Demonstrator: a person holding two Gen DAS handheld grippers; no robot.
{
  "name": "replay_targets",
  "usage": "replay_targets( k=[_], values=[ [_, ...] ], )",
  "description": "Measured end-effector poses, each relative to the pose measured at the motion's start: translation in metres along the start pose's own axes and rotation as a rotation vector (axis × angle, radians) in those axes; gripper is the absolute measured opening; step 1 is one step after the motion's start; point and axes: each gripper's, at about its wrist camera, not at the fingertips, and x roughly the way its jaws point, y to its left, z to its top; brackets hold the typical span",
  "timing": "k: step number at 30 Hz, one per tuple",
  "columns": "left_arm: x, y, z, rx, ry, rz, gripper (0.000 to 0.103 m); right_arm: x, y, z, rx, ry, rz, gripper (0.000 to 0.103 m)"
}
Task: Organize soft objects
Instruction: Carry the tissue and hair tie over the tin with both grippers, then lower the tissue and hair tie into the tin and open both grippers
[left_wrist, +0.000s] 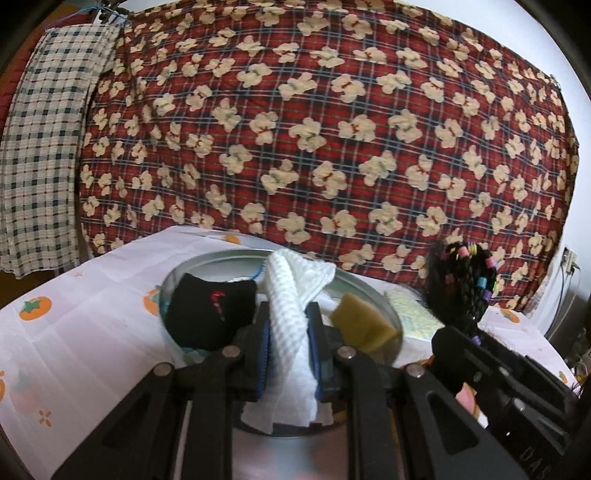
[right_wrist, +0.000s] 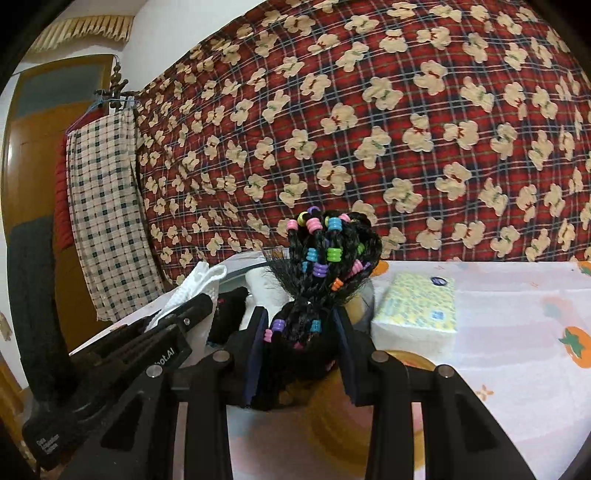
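Right wrist: braided hairpiece (right_wrist: 321, 266) hides yellow bowl (right_wrist: 413, 360).

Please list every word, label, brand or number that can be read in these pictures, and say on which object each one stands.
"oot.AI": white print on the left gripper body, seen from the right wrist; its first letters are hidden.
"DAS": raised letters on the right gripper body, low in the left wrist view; partly cut off.
Small white print lower on the left gripper body: too blurred to read.
Blue round logo on the tissue pack: too small to read.
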Motion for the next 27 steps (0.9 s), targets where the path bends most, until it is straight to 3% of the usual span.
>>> replay_targets(
  k=[12,27],
  values=[
    [0.018,0.018,0.018,0.021,0.004,0.071,0.016,0.033,0.020,0.024,-0.035,-0.034,-0.003,0.039],
    [0.056,0.027,0.045,0.072,0.011,0.155,0.016,0.083,0.031,0.045,-0.067,-0.058,-0.111,0.039]
  ],
)
